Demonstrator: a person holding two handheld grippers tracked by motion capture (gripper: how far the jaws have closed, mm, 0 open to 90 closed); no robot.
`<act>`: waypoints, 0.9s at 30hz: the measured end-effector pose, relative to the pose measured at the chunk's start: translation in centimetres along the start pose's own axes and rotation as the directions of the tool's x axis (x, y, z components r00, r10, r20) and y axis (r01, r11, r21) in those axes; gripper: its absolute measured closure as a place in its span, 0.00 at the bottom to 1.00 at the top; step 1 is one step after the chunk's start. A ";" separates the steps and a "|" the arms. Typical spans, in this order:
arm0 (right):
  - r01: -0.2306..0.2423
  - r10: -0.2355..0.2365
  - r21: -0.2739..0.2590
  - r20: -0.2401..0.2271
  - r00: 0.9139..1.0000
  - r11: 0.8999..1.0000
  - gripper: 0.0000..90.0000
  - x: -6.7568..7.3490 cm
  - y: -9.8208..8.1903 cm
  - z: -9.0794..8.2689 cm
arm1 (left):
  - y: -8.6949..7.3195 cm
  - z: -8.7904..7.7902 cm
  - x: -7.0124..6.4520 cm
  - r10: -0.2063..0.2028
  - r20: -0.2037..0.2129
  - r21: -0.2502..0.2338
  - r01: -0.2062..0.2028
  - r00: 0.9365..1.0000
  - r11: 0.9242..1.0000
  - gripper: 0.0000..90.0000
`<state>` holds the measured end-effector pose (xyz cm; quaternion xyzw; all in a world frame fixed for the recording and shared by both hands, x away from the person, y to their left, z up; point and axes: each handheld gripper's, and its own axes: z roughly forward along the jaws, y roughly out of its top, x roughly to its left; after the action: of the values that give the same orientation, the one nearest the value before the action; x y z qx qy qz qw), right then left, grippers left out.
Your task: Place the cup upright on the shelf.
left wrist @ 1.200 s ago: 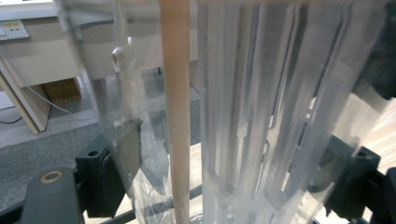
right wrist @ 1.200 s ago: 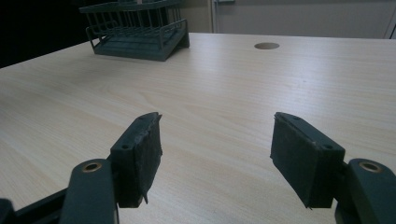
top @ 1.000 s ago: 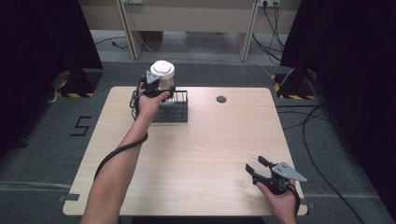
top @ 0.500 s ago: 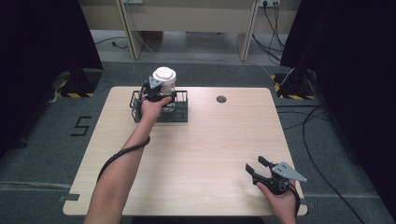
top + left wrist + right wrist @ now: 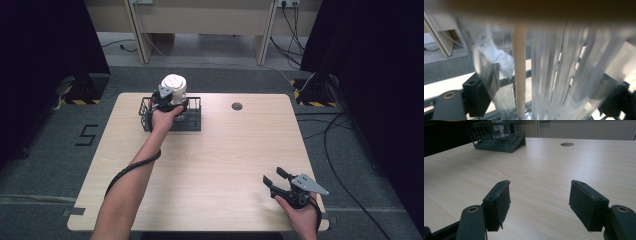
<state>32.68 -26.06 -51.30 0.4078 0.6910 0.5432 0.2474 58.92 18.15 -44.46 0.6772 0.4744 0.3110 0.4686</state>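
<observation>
Cup work sits at the far end, so start with what is nearest the person. The right hand-held gripper (image 5: 280, 183) lies low over the near right corner of the counter (image 5: 225, 165), its jaws spread wide with nothing between them; in the right gripper view the two black pads (image 5: 499, 202) frame only bare wood, and this hand looks just as it did a second ago, idle and well apart from the action.

Farther out, the person's left forearm stretches across the counter to the black wire rack (image 5: 192, 120) near the far left edge. The left hand-held gripper (image 5: 169, 102) is clamped on a clear ribbed plastic cup (image 5: 175, 89) with a white domed lid; in the left gripper view the cup's fluted wall (image 5: 554, 75) is pressed between both jaws, with a pale straw-like stick (image 5: 519, 75) showing inside it.

What has changed over the last second is the cup's place: it was held up and slightly left of the rack, and now it has come down and across so that its lower part sits inside the rack's frame. Whether its base already touches the rack floor cannot be told. I judge the placing step to be nearly complete, with only release and withdrawal left. Beyond the rack, the round cable hole (image 5: 237, 106) lies untouched.
</observation>
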 end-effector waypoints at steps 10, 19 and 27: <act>0.001 -0.001 0.004 0.003 1.000 1.000 0.37 0.0 0.0 0.0 | -0.4 -1.4 0.1 0.032 0.008 -0.021 -0.032 0.999 0.999 0.16; -0.006 0.006 0.001 0.007 1.000 1.000 0.37 0.0 0.0 0.0 | -0.6 -3.3 -0.1 0.068 0.009 -0.048 -0.067 0.998 0.997 0.16; -0.006 0.006 0.003 0.008 1.000 1.000 0.37 0.0 0.0 0.0 | -1.1 -5.3 0.4 0.087 0.006 -0.063 -0.086 0.996 0.994 0.16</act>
<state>32.69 -26.06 -51.29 0.4126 0.6895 0.5411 0.2479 54.07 20.45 -43.50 0.6833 0.4326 0.3430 0.4778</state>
